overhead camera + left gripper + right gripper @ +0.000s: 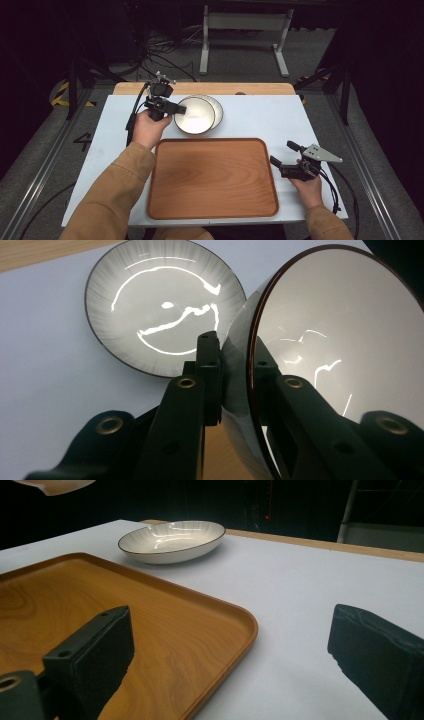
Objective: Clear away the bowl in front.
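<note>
While the wooden tray (212,179) waits bare at six o'clock on the table (280,117), the lifted bowl (194,116) hangs at twelve, overlapping the second bowl (217,107) resting there. The left gripper (179,109) clamps the lifted bowl's rim, so I would carry it level and low; the right gripper (282,154) rests unclenched at three o'clock.

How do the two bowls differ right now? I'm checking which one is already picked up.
The lifted bowl is clamped at its rim by the left claw and tilted on edge; the other bowl lies flat on the white table, ungripped. Both are pale, dark-rimmed and look alike in shape.
</note>
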